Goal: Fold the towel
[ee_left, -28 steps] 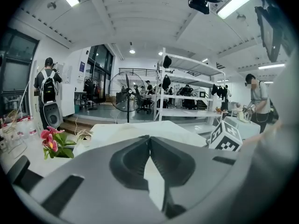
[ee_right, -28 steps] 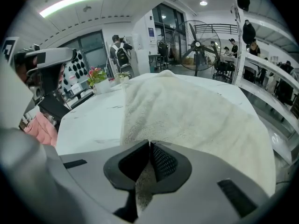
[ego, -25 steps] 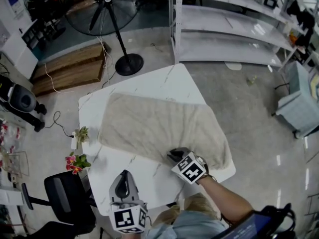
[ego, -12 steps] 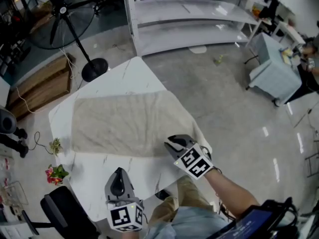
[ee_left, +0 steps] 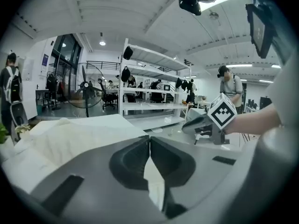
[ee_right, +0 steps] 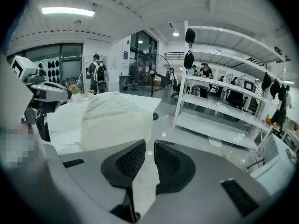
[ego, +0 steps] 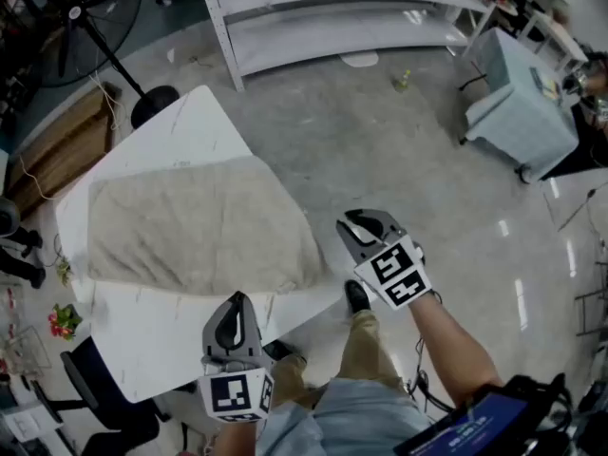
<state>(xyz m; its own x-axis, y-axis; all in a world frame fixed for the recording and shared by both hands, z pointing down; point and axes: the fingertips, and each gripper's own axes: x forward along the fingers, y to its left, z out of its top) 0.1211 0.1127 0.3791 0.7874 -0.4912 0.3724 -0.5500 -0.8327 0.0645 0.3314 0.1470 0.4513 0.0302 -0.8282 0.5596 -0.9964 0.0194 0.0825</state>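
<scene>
The beige towel (ego: 199, 226) lies spread flat on the white table (ego: 142, 345) at the left of the head view, its right end draping over the table's edge. My left gripper (ego: 235, 300) is shut and empty above the table's near edge, just short of the towel; in the left gripper view its jaws (ee_left: 149, 139) meet with the towel (ee_left: 79, 136) to their left. My right gripper (ego: 355, 222) hangs over the floor to the right of the table, clear of the towel. Its jaws (ee_right: 149, 146) stand a narrow gap apart with nothing between them.
A white shelving rack (ego: 332, 8) stands beyond the table, with a fan base (ego: 152, 103) and wooden pallets (ego: 47, 155) at the upper left. A grey cabinet (ego: 518, 103) sits at the upper right. A black chair (ego: 104, 407) and flowers (ego: 62, 319) are near the table's left.
My right gripper has left the towel's near right edge and swung right, off the table and over the floor. The left gripper has shifted right along the table's near edge. The towel lies unchanged.
</scene>
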